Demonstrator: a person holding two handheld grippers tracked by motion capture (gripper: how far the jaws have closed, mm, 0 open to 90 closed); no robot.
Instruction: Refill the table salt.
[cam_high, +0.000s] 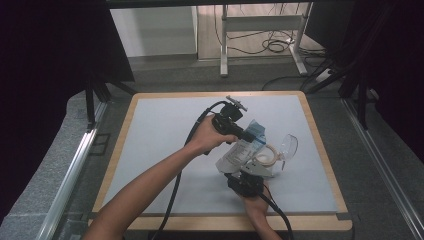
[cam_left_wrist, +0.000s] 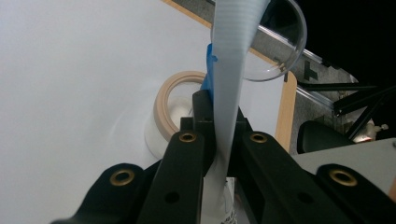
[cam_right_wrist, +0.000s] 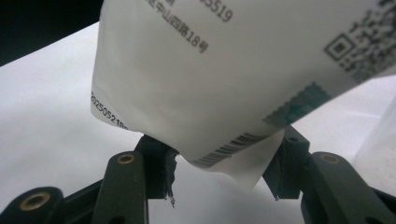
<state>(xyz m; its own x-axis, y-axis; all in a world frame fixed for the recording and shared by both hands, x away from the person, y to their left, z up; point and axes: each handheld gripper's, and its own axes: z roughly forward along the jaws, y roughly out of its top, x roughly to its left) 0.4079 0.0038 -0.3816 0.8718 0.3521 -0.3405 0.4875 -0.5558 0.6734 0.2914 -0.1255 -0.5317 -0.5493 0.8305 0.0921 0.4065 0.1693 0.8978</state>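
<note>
— Two grippers on one thing: the white pouch (cam_high: 239, 151) is held up off the mat (cam_high: 160, 150), right of centre, nearer the near edge. Log that?

— Logged. My left gripper (cam_high: 246, 135) has the pouch's top strip pinched; in the left gripper view the jaws are closed tight on the thin ribbed edge (cam_left_wrist: 229, 84), next to the blue band (cam_left_wrist: 208, 70). Solid hold.

— And the right gripper (cam_high: 245, 175)?

— Jaws stand apart, wide, around the pouch's bottom corner (cam_right_wrist: 219, 158). Corner hangs between the pads, not clamped. I read it as about to grab, not holding.

— What's under it?

— Tape roll (cam_high: 265, 155) lying flat on the mat, clear plastic cup (cam_high: 289, 146) on its side just to the right of it. Both close to the pouch's right side.

— So the step?

— My guess: take the bottom with the right so the pouch is stretched between both claws, for tearing or tipping out. To do it well I'd push the right jaws further onto the corner before closing, so they bite the printed film, not just the loose tip. Keep the left clamp steady, don't twist.

— Risks?

— Corner slips out if I close too shallow. Swinging the pouch could knock the cup. Can't tell what's inside or if it's sealed.
</note>
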